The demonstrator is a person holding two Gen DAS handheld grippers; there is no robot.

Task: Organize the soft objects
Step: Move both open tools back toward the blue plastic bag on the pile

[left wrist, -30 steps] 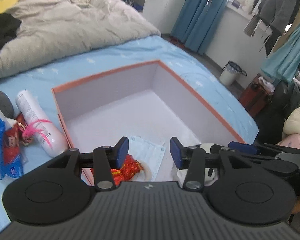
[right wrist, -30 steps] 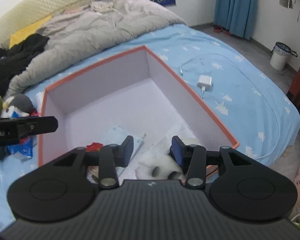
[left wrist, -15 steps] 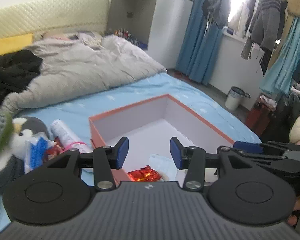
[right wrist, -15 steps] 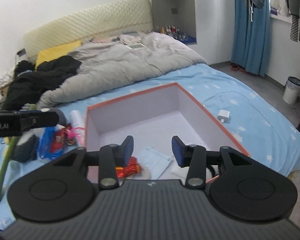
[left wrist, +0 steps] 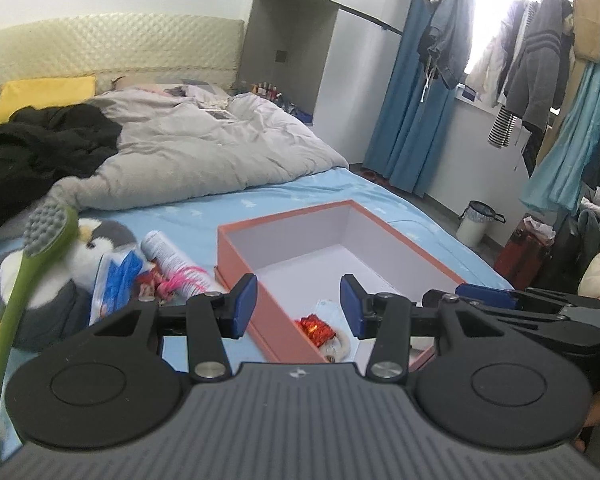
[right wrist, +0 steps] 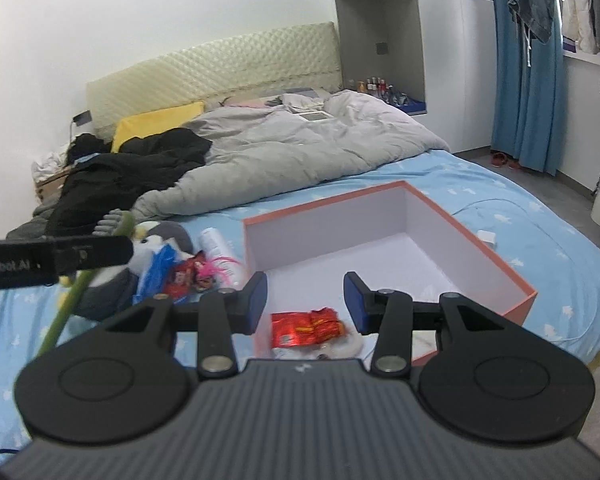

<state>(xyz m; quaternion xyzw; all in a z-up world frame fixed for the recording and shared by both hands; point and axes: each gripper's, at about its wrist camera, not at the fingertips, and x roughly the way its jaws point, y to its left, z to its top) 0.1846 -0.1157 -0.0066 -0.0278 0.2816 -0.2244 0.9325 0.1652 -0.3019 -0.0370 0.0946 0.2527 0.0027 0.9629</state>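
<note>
Orange box [right wrist: 476,248] on the bed [right wrist: 540,216], long axis running from its foot edge towards the headboard; left gripper [left wrist: 298,305] and right gripper [right wrist: 305,304] fingers parted, empty.

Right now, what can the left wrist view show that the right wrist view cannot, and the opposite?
Only the left wrist view shows the right gripper beside the box, the clothes hanging by the window and the red bag on the floor.

Only the right wrist view shows the white charger on the sheet behind the box, and the left gripper's black body crossing in front of the penguin.

Both show the orange box, the red packet inside it, the penguin plush, the grey duvet and the white bin. Both grippers are open and empty.
</note>
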